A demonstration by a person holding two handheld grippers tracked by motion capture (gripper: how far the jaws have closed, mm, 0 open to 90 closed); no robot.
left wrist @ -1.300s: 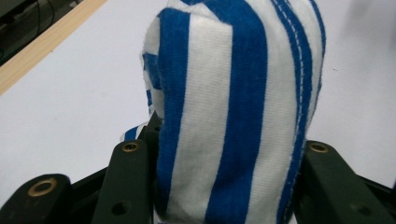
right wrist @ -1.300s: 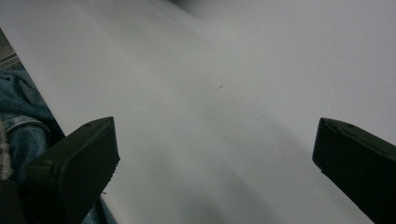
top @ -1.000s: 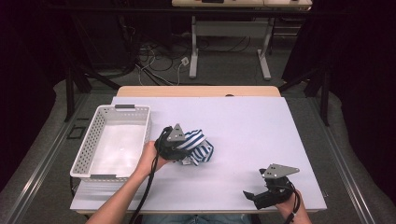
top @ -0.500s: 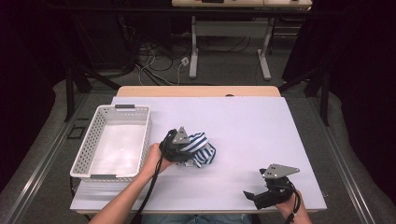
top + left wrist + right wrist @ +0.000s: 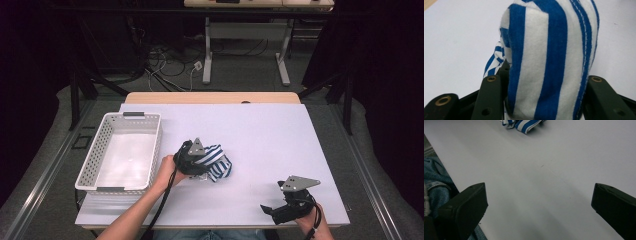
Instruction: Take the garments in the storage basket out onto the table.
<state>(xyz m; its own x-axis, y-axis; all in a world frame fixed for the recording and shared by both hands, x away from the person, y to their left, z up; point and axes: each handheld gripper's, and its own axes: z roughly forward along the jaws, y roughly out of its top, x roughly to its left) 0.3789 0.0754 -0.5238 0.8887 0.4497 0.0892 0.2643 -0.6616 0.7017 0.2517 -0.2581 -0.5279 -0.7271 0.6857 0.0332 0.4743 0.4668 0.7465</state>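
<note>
Cloth (image 5: 216, 164), blue and white striped, bunched: lay near the middle of the white table (image 5: 280, 140), just to the right of the basket (image 5: 122, 150), not in it. My left gripper (image 5: 202, 167) sat against its left side, my left hand (image 5: 167, 172) behind the gripper. In the left gripper view the cloth (image 5: 549, 62) stood as a thick fold between my two black jaws, one jaw pressed to each side of it; I had them clamped on that fold. Stitching ran along the fold's right edge.

Basket, white plastic, perforated walls, rectangular: stood at the left of the table, its long side running away from me. Nothing lay in it that I could see.

Right gripper (image 5: 272, 210): rested near the front right corner of the table, well apart from the cloth, held in my right hand (image 5: 312, 225), a grey plate on top. In the right gripper view its jaws stood wide apart with bare table (image 5: 549, 182) between them, and gripped nothing. An edge of the cloth (image 5: 524, 124) showed at the top of that view. Blue denim (image 5: 436, 182) showed at its lower left, past the table edge.
</note>
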